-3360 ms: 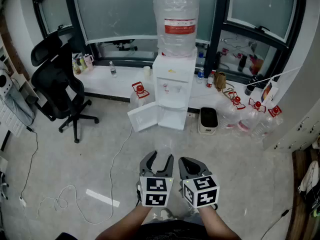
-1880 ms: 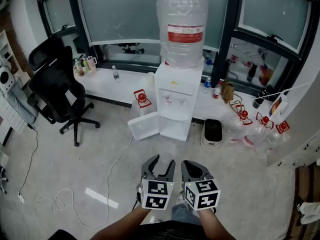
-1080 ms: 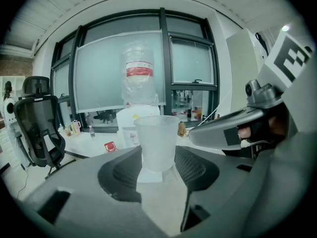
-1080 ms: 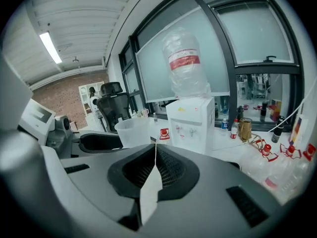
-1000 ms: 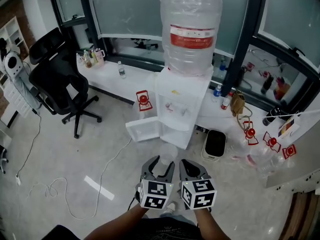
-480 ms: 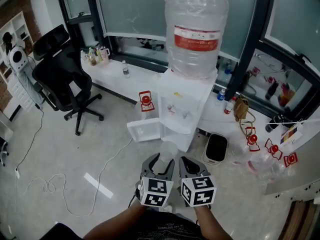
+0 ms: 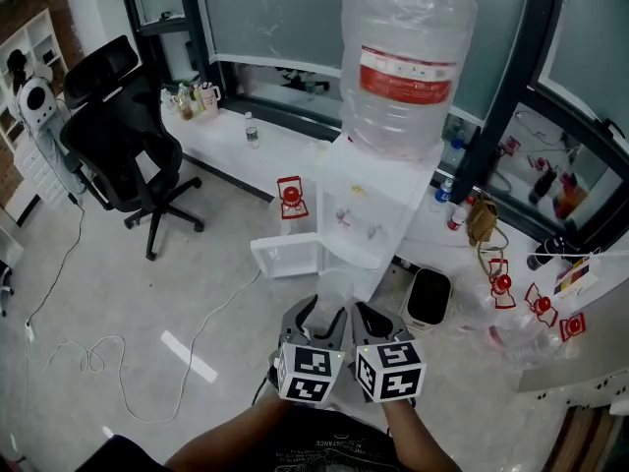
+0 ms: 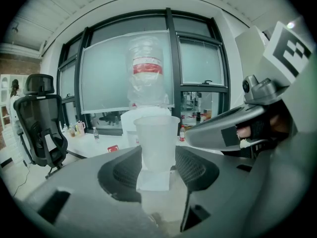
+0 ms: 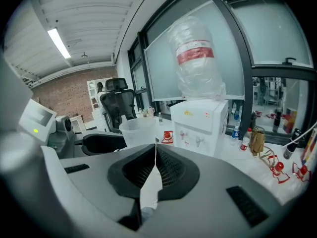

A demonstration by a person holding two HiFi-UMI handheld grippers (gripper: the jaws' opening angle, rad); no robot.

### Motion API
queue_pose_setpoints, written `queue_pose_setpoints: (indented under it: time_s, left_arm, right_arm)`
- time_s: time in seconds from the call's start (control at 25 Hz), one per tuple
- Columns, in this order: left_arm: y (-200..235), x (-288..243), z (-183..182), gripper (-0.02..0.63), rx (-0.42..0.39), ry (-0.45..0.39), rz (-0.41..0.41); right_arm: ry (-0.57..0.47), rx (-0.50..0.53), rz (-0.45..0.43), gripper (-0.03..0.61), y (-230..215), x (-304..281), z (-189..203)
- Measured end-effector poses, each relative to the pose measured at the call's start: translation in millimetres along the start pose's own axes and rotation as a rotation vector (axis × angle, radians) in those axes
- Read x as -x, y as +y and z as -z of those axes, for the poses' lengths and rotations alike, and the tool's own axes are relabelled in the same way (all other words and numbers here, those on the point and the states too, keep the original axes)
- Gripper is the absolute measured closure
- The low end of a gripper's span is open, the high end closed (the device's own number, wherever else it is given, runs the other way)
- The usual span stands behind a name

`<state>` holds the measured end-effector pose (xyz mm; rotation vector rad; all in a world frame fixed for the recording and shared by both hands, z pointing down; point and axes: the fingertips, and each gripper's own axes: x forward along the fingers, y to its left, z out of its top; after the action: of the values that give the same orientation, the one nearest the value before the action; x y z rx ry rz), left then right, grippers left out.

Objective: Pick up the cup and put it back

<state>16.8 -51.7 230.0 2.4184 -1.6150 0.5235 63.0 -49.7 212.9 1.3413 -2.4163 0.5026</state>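
Observation:
A translucent plastic cup [image 8: 157,143] stands upright between the jaws of my left gripper [image 8: 157,157], which is shut on its lower half. In the head view the cup [image 7: 334,291] shows just ahead of the left gripper [image 7: 318,319], in front of the white water dispenser [image 7: 378,214]. A large clear bottle [image 7: 408,62] sits on top of the dispenser. My right gripper [image 7: 371,317] is held close beside the left one. Its jaws meet at the tips [image 9: 155,145] with nothing between them. The cup [image 9: 137,131] shows to their left in the right gripper view.
The dispenser's lower cabinet door [image 7: 285,256] hangs open to the left. A black bin [image 7: 428,298] stands at its right, with red-capped empty bottles [image 7: 511,298] beyond. A black office chair [image 7: 113,131] and a white floor cable [image 7: 98,362] are at the left. A white ledge [image 7: 265,150] carries small bottles.
Both grippers have come closer to the water dispenser, side by side, with the cup still in the left one. The dispenser now looms larger in the head view.

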Motion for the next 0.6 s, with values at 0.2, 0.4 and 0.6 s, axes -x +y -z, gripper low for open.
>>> queue_pose_setpoints:
  time_s: [0.2, 0.4, 0.6]
  left_arm:
    - [18, -21, 2, 0.399, 0.013, -0.007, 0.002]
    - [37, -45, 7, 0.399, 0.019, -0.006, 0.016]
    - [56, -72, 18, 0.399, 0.031, 0.004, 0.021]
  right_arm:
    - [0.008, 0.012, -0.001, 0.555, -5, -27, -7]
    - [0.026, 0.013, 0.003, 0.556, -12, -56, -7]
    - [0.05, 0.007, 0.005, 0.555, -22, -89, -2]
